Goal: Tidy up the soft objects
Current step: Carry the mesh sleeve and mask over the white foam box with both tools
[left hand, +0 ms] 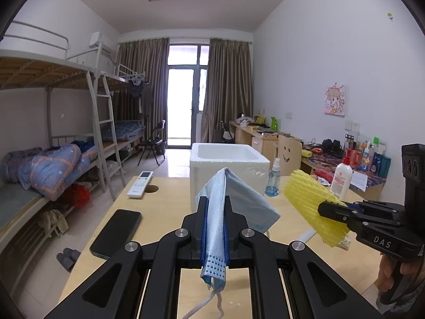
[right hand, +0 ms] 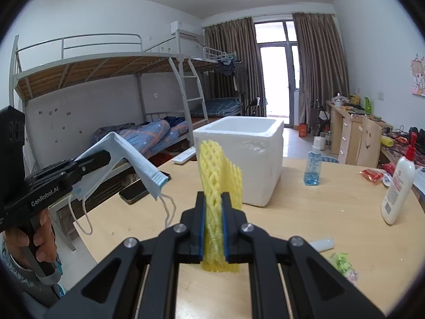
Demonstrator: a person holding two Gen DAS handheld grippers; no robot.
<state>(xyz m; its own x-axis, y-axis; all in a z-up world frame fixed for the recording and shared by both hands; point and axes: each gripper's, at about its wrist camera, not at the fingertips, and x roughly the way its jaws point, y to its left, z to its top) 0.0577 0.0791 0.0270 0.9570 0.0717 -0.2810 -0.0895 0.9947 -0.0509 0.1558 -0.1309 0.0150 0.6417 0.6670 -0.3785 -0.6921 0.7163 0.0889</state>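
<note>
Bunk beds [left hand: 66, 138] with blue quilts line the far left wall, and a black phone [left hand: 115, 232] lies at the left edge of the pale wooden bench [left hand: 170, 202], with a white remote [left hand: 140, 184] farther back beside a round hole in the bench top.

Left tongs [left hand: 214, 228] are closed tight on a light blue face mask [left hand: 225, 199]; the folded mask stands up between the blue pads and droops over to the right, its ear loops dangling below. In the right wrist view the same left tongs [right hand: 106, 156] come in from the left, held by a hand [right hand: 32, 242], with the mask [right hand: 127, 159] hanging in the air above the near left part of the bench [right hand: 305, 207].

An open white foam box [left hand: 228, 170] sits mid-bench, just beyond both sets of tongs; its inside shows only white walls. A blue spray bottle [left hand: 272, 178] stands just right of the box.

Right tongs [right hand: 213, 226] are clamped on a yellow foam net sleeve [right hand: 217, 170], which rises upright between the pads in front of the foam box [right hand: 239, 159]. From the left wrist view, the right tongs [left hand: 322, 208] hold that sleeve [left hand: 310, 202] off the bench, near and to the right of the mask.

A white lotion bottle [right hand: 398, 188] stands at the right, with red packets behind it and a small white tube [right hand: 322, 244] and green wrapper [right hand: 341, 261] lying nearer.
</note>
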